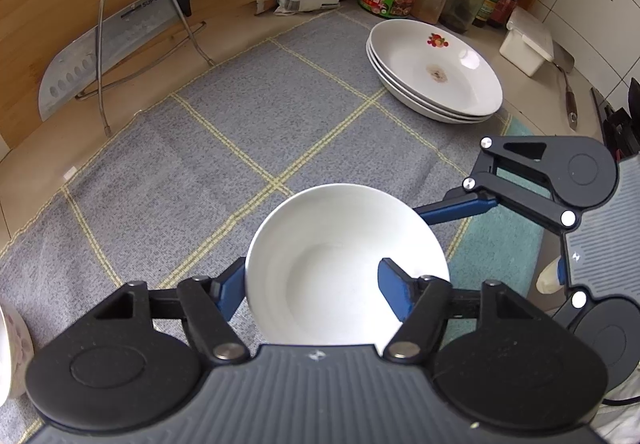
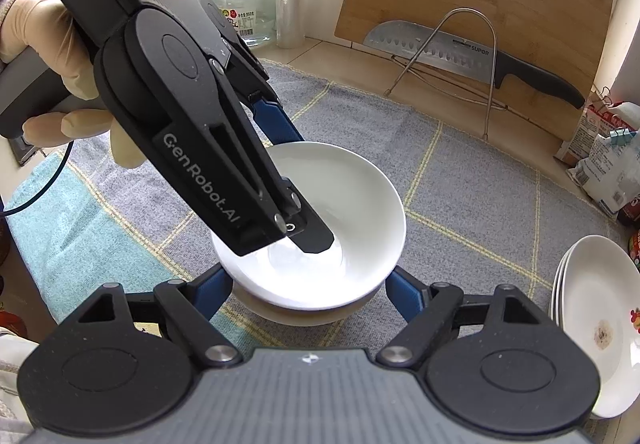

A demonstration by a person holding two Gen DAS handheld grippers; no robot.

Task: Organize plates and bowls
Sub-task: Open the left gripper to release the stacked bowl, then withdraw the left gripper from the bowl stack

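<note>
Bowl (image 2: 340,203), plain glossy white, sat mouth up on a beige bowl (image 2: 304,314) on the grey checked cloth (image 1: 192,147). Left gripper (image 1: 316,286), marked "GenRobot.AI", straddled its rim loosely, not pressing. Right gripper (image 2: 308,288) stood open around both bowls. Knife (image 2: 440,45) read "SUPOR".

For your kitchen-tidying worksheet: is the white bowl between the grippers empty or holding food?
Empty. The white bowl shows a bare, clean inside; only a finger of the left gripper reaches in.
</note>
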